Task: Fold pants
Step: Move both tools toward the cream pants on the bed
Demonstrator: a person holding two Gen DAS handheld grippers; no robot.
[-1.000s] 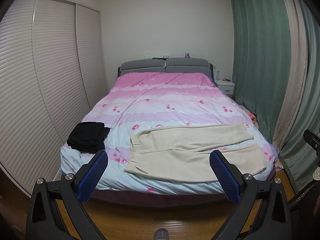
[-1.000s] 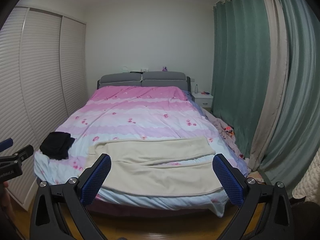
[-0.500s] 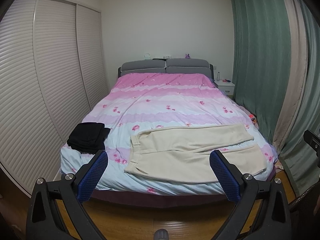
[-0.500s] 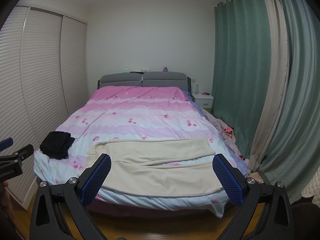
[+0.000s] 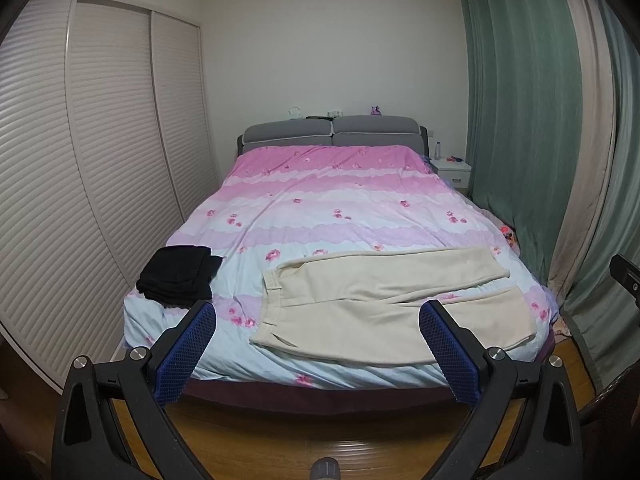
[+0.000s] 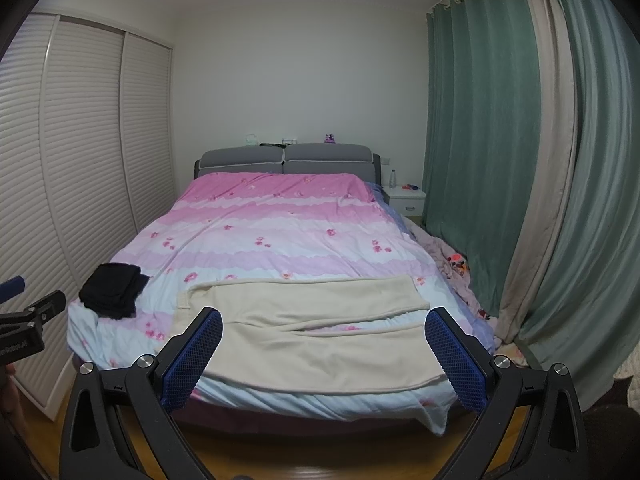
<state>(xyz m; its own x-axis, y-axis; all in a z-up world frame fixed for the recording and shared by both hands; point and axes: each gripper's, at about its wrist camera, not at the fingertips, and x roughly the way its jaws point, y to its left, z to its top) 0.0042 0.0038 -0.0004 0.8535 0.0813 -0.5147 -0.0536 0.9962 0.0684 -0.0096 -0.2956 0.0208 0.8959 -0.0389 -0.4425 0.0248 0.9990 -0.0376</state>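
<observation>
Lying beyond each open hand-held gripper (image 5: 318, 312), unfolded pants (image 5: 384, 304).

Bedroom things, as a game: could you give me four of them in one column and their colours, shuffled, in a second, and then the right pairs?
Things:
1. pants
2. folded clothes
3. curtain
4. headboard

Colours:
A. green
B. grey
C. cream
D. black

Pairs: 1-C, 2-D, 3-A, 4-B. The pants lie spread at the foot of the bed, and the folded clothes sit on its near left corner.
</observation>
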